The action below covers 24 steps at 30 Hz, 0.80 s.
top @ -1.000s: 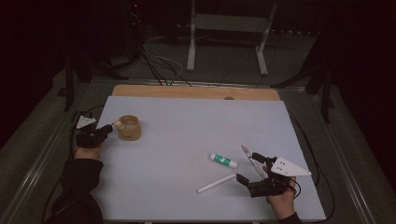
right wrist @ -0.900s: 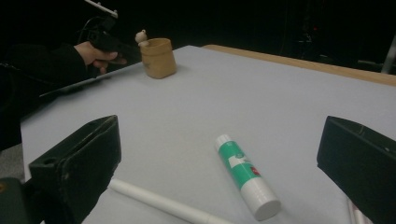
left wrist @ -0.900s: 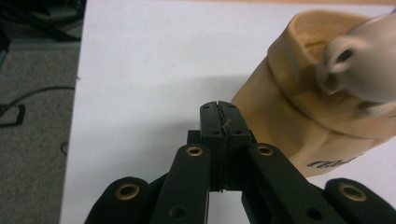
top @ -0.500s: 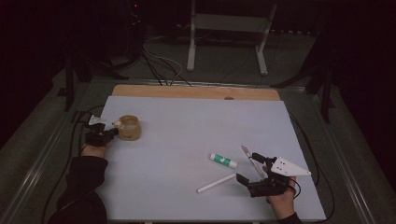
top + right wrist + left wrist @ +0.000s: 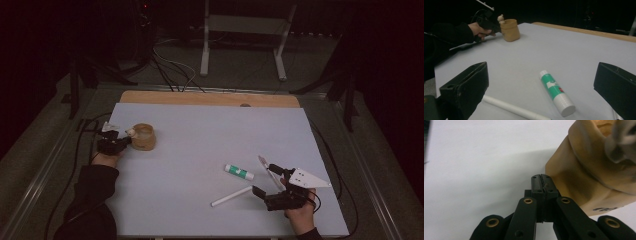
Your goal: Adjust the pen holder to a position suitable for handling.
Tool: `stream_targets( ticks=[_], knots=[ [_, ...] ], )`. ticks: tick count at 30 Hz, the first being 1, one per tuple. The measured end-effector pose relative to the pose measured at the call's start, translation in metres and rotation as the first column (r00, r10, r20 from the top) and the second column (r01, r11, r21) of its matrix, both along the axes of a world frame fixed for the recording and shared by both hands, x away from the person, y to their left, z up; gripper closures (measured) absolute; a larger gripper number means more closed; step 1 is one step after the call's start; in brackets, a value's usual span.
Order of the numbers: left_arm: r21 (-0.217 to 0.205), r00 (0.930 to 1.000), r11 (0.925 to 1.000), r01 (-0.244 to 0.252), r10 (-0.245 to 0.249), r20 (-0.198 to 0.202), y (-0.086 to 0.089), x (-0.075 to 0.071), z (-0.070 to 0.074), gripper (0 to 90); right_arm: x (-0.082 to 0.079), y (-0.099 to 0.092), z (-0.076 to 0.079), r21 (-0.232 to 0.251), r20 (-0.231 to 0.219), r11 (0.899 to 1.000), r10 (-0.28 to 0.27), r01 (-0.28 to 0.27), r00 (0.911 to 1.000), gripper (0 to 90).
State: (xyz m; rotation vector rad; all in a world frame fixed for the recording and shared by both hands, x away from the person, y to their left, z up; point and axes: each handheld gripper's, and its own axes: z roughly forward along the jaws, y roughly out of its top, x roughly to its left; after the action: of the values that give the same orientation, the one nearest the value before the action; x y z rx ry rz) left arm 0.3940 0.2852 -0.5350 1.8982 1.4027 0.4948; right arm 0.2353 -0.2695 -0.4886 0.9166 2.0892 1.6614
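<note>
**Closed left jaws beside the cup, right jaws spread over the glue stick**

The left hand-held gripper (image 5: pixel 121 141) sits at the table's (image 5: pixel 200 130) left side with its jaws pressed fully together and nothing between them; in the left gripper view the closed tips lie just beside the wall of the tan wooden cup (image 5: pixel 589 177), near its base, and whether they touch it I cannot tell. Held shut and low like this, it looks placed to steady or nudge the cup rather than grasp it. A small pale object (image 5: pixel 131 132) sits at the cup's rim, too blurred to identify

The right hand-held gripper (image 5: pixel 267 180) rests near the front right corner, jaws wide apart and holding nothing. Its own view looks between the jaws at the green-and-white glue stick (image 5: pixel 555 92) lying flat, with a thin white rod (image 5: pixel 511 108) beside the left jaw; the spread seems ready for a pick

The cup stands close to the left edge, so there is little room outward there, while the wide middle of the table between the two hands lies open for carrying things across
</note>
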Motion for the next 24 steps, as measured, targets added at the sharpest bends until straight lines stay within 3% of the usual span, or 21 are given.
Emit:
stream_targets(
  ticks=[10, 24],
  knots=[
    [0.017, 0.9979, 0.9978, 0.065, -0.065, -0.003, -0.029, 0.003, 0.002, 90.0, 0.000, -0.001, 0.000, 0.000, 0.001, 1.000, -0.002, 0.002, 1.0000, 0.0],
    [0.019, 0.9817, 0.9816, 0.190, -0.190, -0.008, -0.076, -0.001, 0.005, 90.0, -0.001, -0.002, 0.000, 0.000, 0.000, 1.000, -0.002, 0.002, 1.0000, 0.0]
  ],
)
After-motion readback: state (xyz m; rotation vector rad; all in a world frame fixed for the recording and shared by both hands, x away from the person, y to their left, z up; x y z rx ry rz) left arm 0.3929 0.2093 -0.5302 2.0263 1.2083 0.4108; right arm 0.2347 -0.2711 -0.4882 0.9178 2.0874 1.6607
